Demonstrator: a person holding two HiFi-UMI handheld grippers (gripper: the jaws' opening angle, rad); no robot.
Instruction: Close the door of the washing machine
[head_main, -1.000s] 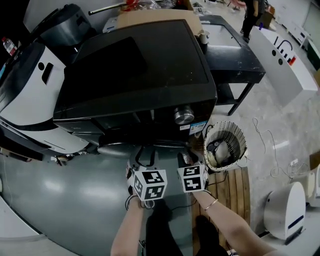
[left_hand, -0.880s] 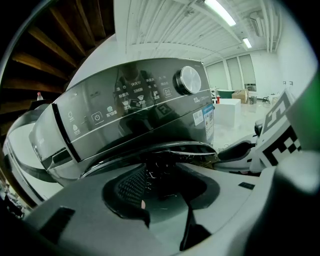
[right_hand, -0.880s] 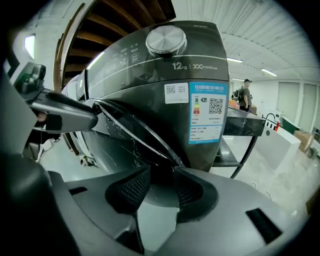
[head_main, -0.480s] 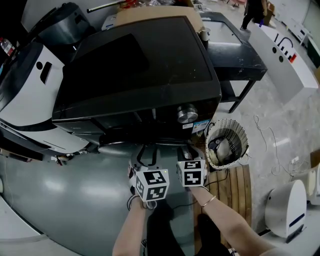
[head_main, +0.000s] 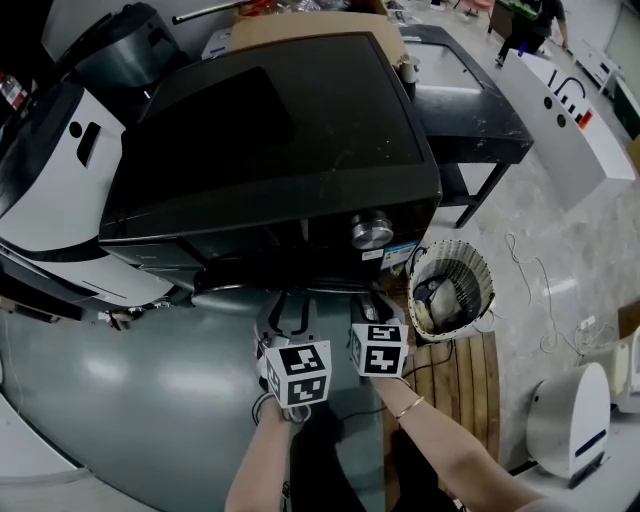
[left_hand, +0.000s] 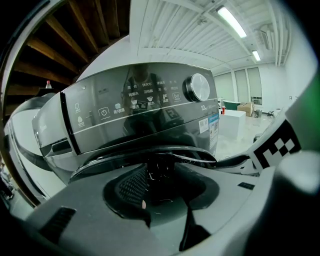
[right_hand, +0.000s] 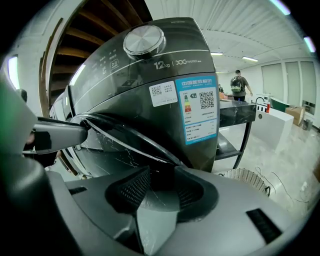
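Observation:
The black front-loading washing machine (head_main: 270, 130) fills the head view, its round door (head_main: 232, 297) showing as a grey rim under the front panel. Both grippers sit side by side close in front of that door. My left gripper (head_main: 285, 318) is open, and past its jaws the left gripper view (left_hand: 160, 182) shows the door's rim (left_hand: 125, 159) and dark glass right at the tips. My right gripper (head_main: 372, 308) is open too (right_hand: 162, 187), with the door's rim (right_hand: 130, 132) arcing just ahead of it. I cannot tell whether the tips touch the door.
A woven basket (head_main: 452, 285) stands on a wooden pallet (head_main: 465, 380) to the machine's right. A black table (head_main: 470, 110) is behind it and a white appliance (head_main: 50, 180) to the left. The knob (left_hand: 197, 87) and control panel (left_hand: 130, 107) sit above the door.
Both grippers stay at the door. The right gripper's marker cube has rolled a little and shifted slightly left. A person at the far back has walked to the right.

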